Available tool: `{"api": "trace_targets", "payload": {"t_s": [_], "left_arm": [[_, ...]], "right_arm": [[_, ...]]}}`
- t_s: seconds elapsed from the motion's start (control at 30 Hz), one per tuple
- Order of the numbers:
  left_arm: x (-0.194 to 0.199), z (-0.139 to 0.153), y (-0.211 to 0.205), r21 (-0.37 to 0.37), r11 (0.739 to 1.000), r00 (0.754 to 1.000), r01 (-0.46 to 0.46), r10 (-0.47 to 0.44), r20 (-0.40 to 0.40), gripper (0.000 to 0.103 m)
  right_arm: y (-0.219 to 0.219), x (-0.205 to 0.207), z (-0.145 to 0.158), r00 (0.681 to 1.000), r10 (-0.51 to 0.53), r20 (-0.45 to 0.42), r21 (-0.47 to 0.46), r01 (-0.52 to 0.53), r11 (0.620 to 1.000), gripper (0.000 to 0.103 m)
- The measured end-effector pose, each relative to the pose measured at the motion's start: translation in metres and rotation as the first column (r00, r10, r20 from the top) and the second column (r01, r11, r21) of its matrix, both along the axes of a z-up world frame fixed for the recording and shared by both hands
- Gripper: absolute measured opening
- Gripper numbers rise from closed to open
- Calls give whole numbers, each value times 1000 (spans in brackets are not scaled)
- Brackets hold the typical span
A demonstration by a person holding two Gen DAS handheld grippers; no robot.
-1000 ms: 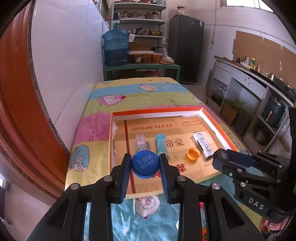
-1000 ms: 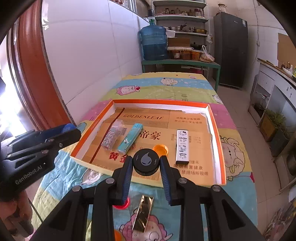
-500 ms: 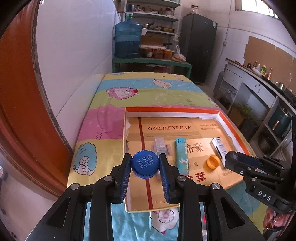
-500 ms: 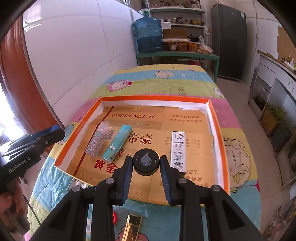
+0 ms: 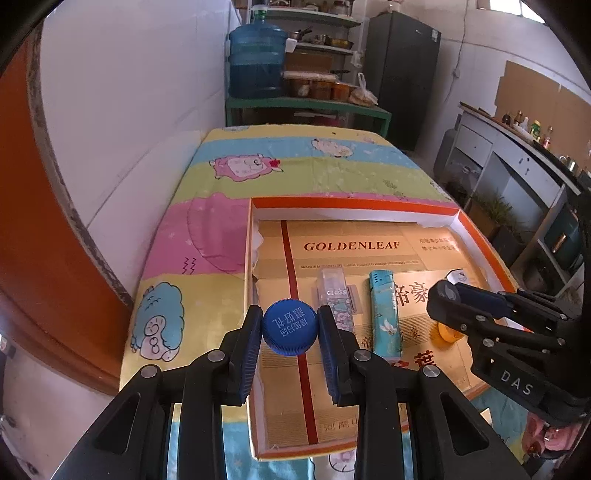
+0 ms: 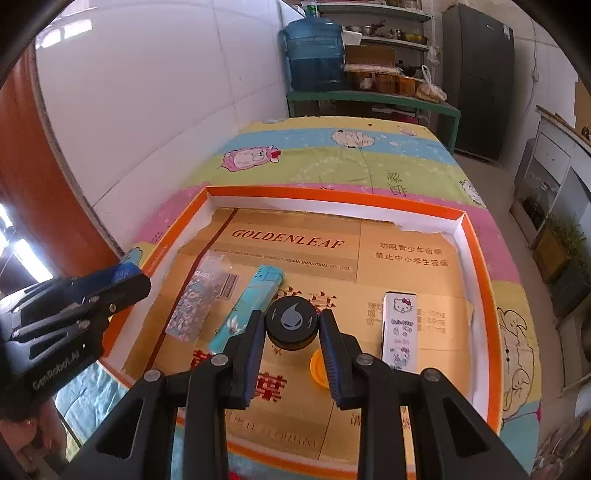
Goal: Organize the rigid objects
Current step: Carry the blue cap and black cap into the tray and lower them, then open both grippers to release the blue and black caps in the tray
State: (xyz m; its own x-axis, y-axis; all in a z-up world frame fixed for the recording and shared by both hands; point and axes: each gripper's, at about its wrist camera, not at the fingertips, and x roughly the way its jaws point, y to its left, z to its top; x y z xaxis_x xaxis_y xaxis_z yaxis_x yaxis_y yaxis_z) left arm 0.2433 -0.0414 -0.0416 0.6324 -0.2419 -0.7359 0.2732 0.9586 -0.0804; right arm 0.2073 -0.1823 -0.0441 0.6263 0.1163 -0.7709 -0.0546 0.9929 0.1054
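Left wrist view: the left gripper (image 5: pixel 290 333), jaws narrowed, clamps a blue cap (image 5: pixel 289 327) printed with Chinese characters, above the near-left part of the orange tray (image 5: pixel 354 202); the liner reads "GOLDENLEAF".

Right wrist view: the right gripper (image 6: pixel 292 328) pinches a black cap (image 6: pixel 292 324) over the tray's middle, beside an orange cap (image 6: pixel 320 368). Judged next: lower and release both caps inside.

Both views are bright with soft daylight. A window (image 5: pixel 532 11) at the top right is overexposed, and glare burns out the left edge of the right view. Fisheye bending curves the walls; the corners are black.
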Motion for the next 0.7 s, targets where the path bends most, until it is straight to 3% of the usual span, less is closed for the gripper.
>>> {"api": "trace_targets", "payload": {"t_s": [0.43,0.7], "left_arm": [[11,-20,-8,19,1000,999,21,-20,-40,31],[12,-26,-6,-24,998,996,50,-52,-66,32]], "right_arm": [[-2,17,-20,998,-15,-59,1,16,1000,30],[-3,19,-24,997,-22,-70,-1,22,1000,31]]}}
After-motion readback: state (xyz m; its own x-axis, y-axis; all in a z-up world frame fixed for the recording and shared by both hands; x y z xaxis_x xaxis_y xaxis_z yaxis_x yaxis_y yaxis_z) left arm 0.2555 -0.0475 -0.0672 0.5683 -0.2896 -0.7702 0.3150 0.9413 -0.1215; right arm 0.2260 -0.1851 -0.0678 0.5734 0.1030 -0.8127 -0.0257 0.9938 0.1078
